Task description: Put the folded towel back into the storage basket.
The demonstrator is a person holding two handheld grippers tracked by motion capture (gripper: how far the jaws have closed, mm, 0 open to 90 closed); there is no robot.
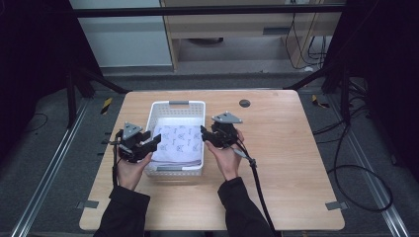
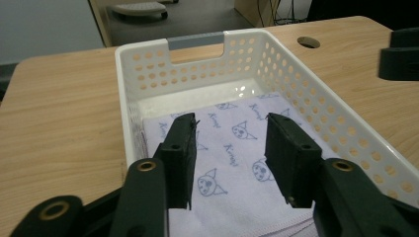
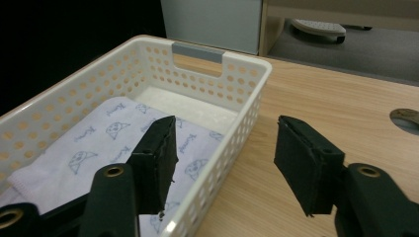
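A white perforated basket [image 1: 195, 103] stands on the wooden table [image 1: 286, 153] and holds a folded pale cloth [image 1: 179, 140] printed with small cat faces. My left gripper [image 1: 156, 141] is at the basket's left wall. In the left gripper view it is open [image 2: 231, 123] just above the cloth [image 2: 232, 153], inside the basket [image 2: 148, 49]. My right gripper [image 1: 203, 134] is at the right wall. In the right gripper view it is open [image 3: 225, 131] astride that wall [image 3: 247, 106], one jaw over the cloth [image 3: 99, 138], the other over the table. Neither holds anything.
A round cable hole [image 1: 244, 103] sits in the tabletop behind the basket on the right. The right gripper's cable [image 1: 257, 177] trails back over the near table edge. Beyond the table's far edge stand a cabinet [image 1: 237, 24] and floor cables [image 1: 365, 173].
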